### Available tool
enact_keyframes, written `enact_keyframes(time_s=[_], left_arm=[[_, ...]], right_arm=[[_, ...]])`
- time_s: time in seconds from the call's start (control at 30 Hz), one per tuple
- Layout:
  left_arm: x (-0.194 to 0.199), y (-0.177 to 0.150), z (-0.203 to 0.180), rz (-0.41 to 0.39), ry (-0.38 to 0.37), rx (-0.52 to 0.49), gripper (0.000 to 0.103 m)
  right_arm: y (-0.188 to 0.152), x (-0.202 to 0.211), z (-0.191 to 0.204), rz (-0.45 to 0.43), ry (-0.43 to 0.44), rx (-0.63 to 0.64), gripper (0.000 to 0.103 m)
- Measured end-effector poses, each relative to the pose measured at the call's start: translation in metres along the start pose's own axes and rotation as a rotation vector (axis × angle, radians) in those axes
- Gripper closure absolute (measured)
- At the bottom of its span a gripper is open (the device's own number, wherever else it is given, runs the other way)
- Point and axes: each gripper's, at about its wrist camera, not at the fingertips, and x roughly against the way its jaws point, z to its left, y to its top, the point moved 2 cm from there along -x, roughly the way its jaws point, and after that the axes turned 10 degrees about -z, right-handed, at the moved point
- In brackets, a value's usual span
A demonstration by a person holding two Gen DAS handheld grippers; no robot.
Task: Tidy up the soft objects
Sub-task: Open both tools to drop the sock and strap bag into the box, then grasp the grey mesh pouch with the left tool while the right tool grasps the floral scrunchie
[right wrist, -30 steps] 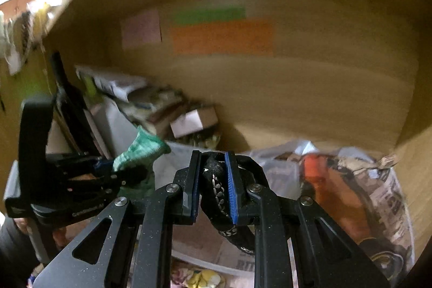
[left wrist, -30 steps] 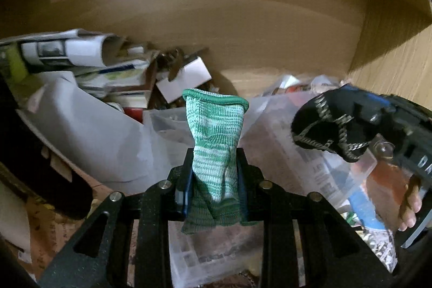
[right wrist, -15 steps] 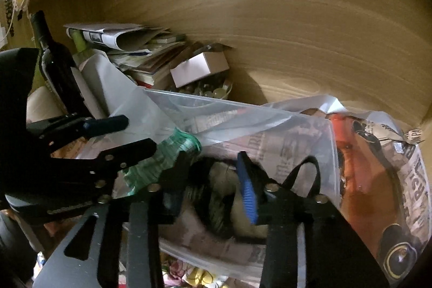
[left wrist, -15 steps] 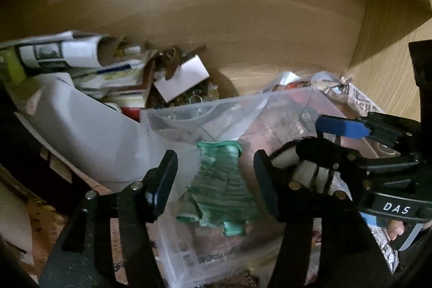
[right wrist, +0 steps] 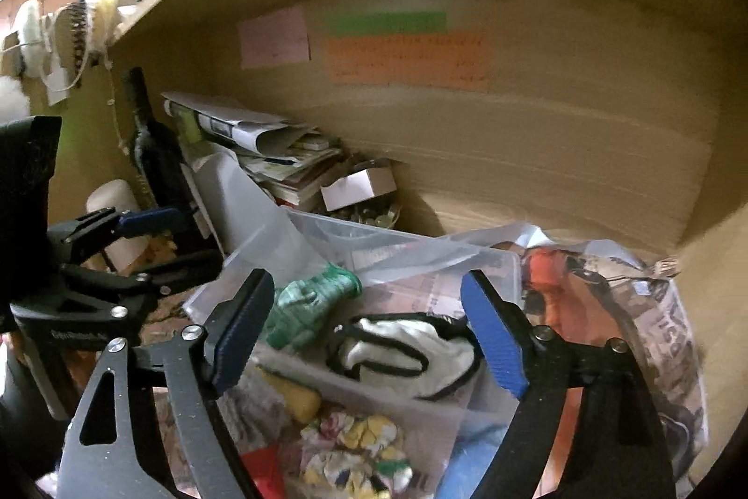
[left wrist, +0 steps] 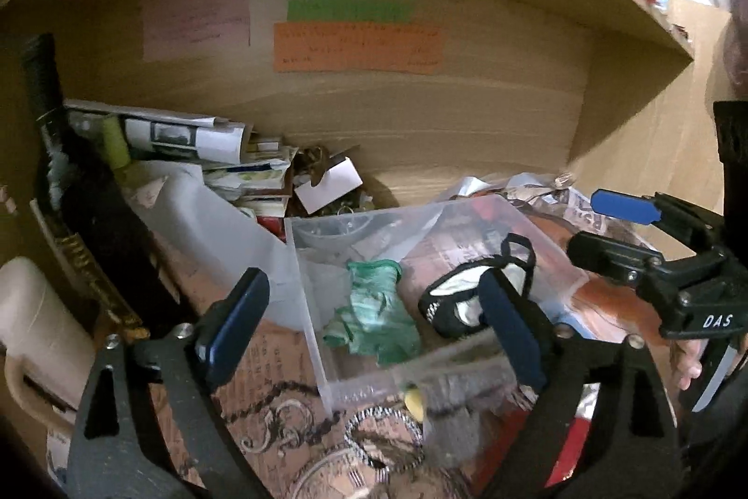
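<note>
Partly hidden behind a wide-open right gripper (right wrist: 369,335), a black-and-white sock (right wrist: 411,351) and green sock (right wrist: 308,302) lie in a clear bin (right wrist: 486,265); left gripper (left wrist: 369,326) also wide.

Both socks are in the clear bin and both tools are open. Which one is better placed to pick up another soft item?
Right, probably: the right tool hangs open above the floral cloth in front of the clear bin.

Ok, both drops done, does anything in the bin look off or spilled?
Nothing spilled. The green sock and the black-and-white item both lie crumpled inside the clear bin, apart from each other; both grippers' jaws are open and empty.
</note>
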Motion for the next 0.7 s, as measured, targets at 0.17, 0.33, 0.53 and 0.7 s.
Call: enact_keyframes(time_s=[0.17,0.33,0.53,0.7], left_arm=[[0.006,-0.017,-0.004,0.028,-0.026,0.004,0.010],[0.002,-0.043,-0.010,0.097,-0.049,0.011,0.010],[-0.012,-0.072,-0.018,0.179,-0.081,0.029,0.010],[-0.022,-0.086,-0.023,0.216,-0.103,0.042,0.025]], right_arm=[[-0.016,0.016,-0.001,0.012,-0.007,0.000,0.022],[-0.045,0.015,-0.004,0.089,-0.013,-0.002,0.022],[-0.080,0.001,-0.011,0.205,-0.004,-0.040,0.022],[-0.100,-0.011,-0.016,0.284,0.015,-0.070,0.022]])
